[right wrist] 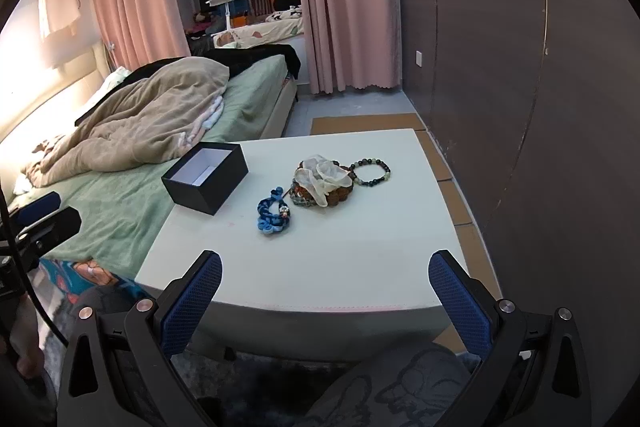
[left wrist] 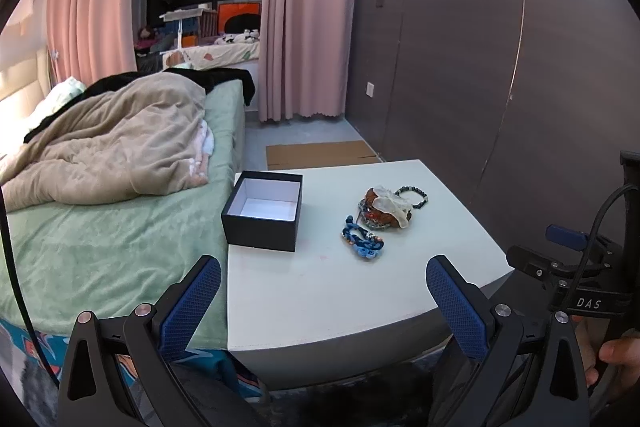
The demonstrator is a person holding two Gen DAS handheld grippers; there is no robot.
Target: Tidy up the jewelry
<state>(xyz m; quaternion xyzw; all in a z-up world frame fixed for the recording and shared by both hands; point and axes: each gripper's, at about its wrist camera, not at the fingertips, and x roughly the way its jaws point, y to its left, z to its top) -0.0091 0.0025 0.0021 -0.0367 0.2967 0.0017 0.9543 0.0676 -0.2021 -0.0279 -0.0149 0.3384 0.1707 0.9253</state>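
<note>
An open black box (left wrist: 264, 213) (right wrist: 206, 177) with a white inside stands empty on the white table (left wrist: 320, 291) (right wrist: 340, 259), at its left far side. A blue braided bracelet (left wrist: 362, 241) (right wrist: 273, 213) lies right of it. Beyond is a heap of beaded bracelets with a pale translucent piece on top (left wrist: 386, 207) (right wrist: 324, 183), and a dark bead bracelet (left wrist: 414, 195) (right wrist: 370, 171). My left gripper (left wrist: 322, 289) is open and empty at the table's near edge. My right gripper (right wrist: 324, 289) is open and empty there too.
A bed (left wrist: 120, 211) (right wrist: 132, 187) with a green sheet and beige duvet adjoins the table on the left. A dark panelled wall (left wrist: 500, 87) (right wrist: 520, 87) runs along the right. Cardboard (left wrist: 320, 153) (right wrist: 364, 123) lies on the floor beyond the table. The right gripper's body (left wrist: 576, 267) shows at right.
</note>
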